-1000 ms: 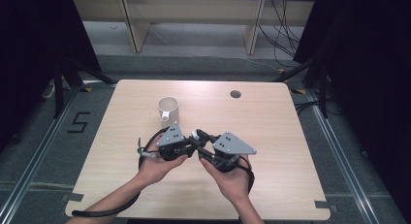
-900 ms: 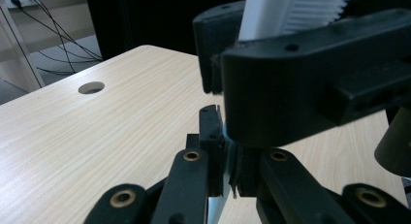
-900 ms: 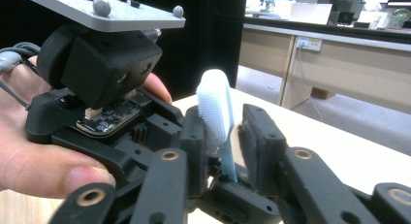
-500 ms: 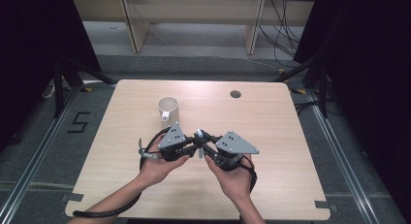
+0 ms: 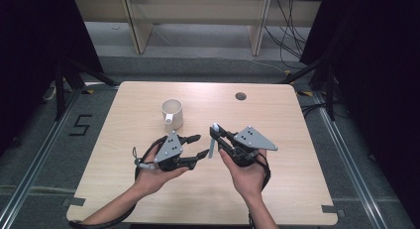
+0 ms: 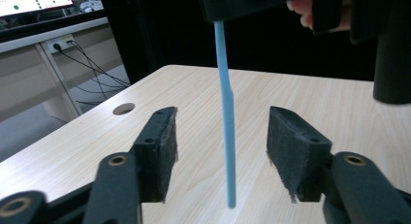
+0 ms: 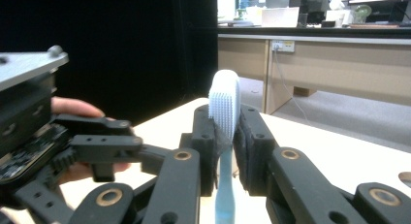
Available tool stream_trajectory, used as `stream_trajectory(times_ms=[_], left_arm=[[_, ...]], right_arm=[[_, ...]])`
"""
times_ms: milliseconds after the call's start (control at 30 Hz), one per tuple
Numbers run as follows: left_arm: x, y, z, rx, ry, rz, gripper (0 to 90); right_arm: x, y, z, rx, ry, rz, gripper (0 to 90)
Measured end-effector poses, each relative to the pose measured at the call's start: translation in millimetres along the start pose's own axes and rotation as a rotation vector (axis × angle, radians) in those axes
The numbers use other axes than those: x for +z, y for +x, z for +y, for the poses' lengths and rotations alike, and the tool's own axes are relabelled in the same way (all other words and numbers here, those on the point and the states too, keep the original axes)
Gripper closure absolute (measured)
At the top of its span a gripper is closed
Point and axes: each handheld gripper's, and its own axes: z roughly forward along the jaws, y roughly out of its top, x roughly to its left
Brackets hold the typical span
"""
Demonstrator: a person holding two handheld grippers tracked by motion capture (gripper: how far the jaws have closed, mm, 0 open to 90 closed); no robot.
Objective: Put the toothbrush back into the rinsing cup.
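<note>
Light blue toothbrush [image 5: 213,140] upright above the middle of the wooden table [image 5: 297,189], pinched just below its white bristled head [image 7: 224,105] by the right gripper [image 5: 216,134], jaws closed tight on the neck. Handle [image 6: 227,136] hanging straight down between the pads [image 6: 291,151] of the left gripper [image 5: 198,145], touching neither. Left gripper spread wide and empty, one pad to each side of the handle. Tip of the handle low over the tabletop, contact impossible to judge. Both grippers held in bare hands [image 5: 247,177] reaching in from the near edge, left hand [image 5: 151,177] palm up under its gripper, black cable [image 5: 143,152] looped beside it. White mug [image 5: 172,113] standing upright farther back on the table, apart from both grippers. Small round hole [image 5: 240,96] in the tabletop near the far edge. Grey floor and pale wooden furniture legs [image 5: 133,26] beyond the table.
</note>
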Motion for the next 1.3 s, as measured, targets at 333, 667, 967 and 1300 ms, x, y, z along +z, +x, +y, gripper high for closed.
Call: stream_trajectory(times_ms=[333, 667, 967, 1300], left_arm=[[-27.3, 2.1, -16.6, 0.031, -0.022, 0.018, 39.6], [-52.6, 4.3, -30.0, 0.013, -0.021, 0.059, 38.5], [-42.5, 7.4, -24.3, -0.016, -0.029, 0.034, 39.2], [9.1, 5.4, -8.3, -0.049, -0.012, 0.000, 50.1]], right_arm=[[2.3, -10.6, 4.9, 0.081, 0.012, 0.007, 79.8], [8.9, -14.7, 3.8, 0.091, 0.033, 0.005, 79.8], [16.2, -9.5, 4.2, 0.075, 0.033, 0.016, 79.7], [21.1, -6.0, 5.1, 0.075, 0.037, 0.025, 79.7]])
